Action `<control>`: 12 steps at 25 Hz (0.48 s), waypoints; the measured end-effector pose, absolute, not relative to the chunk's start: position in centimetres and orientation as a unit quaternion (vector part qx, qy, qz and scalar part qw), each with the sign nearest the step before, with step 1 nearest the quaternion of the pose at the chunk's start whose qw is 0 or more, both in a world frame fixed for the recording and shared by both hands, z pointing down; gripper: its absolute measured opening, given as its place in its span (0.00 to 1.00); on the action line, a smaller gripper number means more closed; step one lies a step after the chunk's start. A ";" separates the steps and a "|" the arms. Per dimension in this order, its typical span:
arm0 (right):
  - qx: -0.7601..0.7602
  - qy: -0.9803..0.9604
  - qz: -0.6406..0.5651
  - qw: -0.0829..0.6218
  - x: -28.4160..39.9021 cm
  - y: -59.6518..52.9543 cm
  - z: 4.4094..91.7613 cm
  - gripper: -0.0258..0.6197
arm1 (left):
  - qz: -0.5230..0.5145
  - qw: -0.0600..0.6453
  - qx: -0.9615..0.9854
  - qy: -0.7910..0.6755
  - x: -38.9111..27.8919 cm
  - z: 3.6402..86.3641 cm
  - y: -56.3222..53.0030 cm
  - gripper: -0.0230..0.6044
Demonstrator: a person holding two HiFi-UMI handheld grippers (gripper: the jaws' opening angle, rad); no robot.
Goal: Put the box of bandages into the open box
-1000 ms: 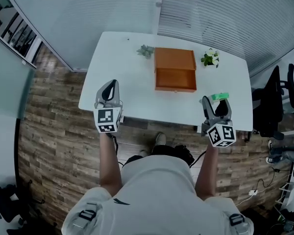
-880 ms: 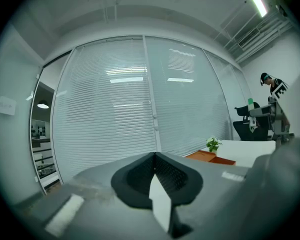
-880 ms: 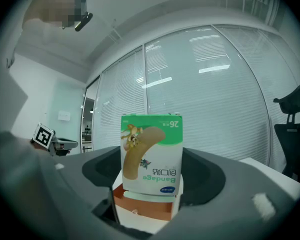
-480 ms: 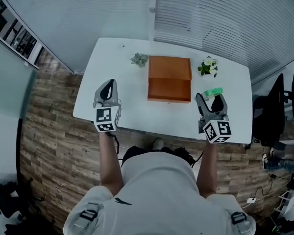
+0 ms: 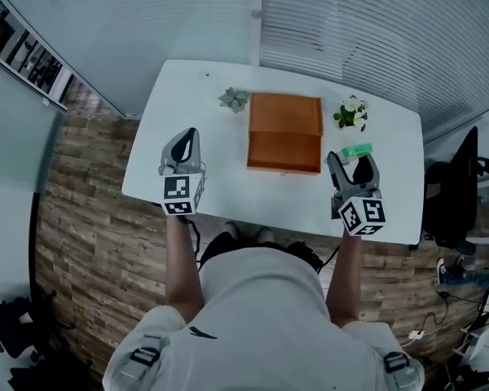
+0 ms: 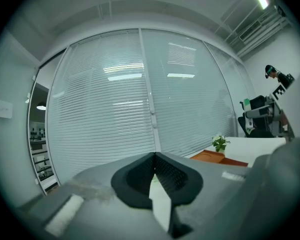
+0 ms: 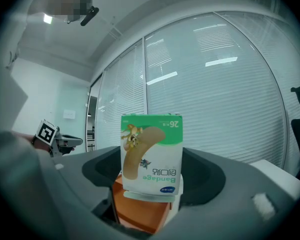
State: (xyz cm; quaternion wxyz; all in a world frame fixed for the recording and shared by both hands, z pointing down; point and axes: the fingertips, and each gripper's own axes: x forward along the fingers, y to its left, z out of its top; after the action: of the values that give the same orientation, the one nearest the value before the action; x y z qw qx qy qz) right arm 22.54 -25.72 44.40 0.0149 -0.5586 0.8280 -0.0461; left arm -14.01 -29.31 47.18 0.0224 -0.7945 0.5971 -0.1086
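Cardboard: small green-and-white cardboard box of bandages sitting clamped between wide-set jaws of right gripper, print upside down, hanging above white table, just right of orange wooden open box. Left gripper idling, jaws pressed together, nothing between. Judging carton light, thin-walled, easily crushed (glossy faces, probably slippery). Gripping broad flat sides mid-height, squeezing gently, looking safest.

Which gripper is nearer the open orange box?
Right. The right gripper, holding the bandage box, is just right of the orange box; the left gripper sits farther off its left.
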 end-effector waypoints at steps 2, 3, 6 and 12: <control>-0.560 0.827 -0.046 0.008 22.2 -25.9 44.7 0.59 | -0.111 0.021 -0.794 0.597 -14.4 47.1 -29.5 0.05; -0.559 0.828 -0.045 0.003 22.0 -26.0 44.9 0.59 | -0.112 0.017 -0.794 0.598 -14.6 47.1 -29.5 0.05; -0.557 0.829 -0.038 -0.018 21.3 -26.5 45.5 0.59 | -0.114 0.005 -0.793 0.599 -15.2 47.4 -29.6 0.05; -0.548 0.833 -0.015 -0.079 20.2 -27.9 47.4 0.59 | -0.112 0.009 -0.786 0.608 -16.9 48.4 -29.7 0.05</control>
State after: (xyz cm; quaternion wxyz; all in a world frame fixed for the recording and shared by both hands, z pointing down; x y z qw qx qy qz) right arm 20.19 -27.94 47.38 -0.0792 -0.5481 0.8325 -0.0152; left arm -16.91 -29.71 48.40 0.0092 -0.7858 0.6083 -0.1115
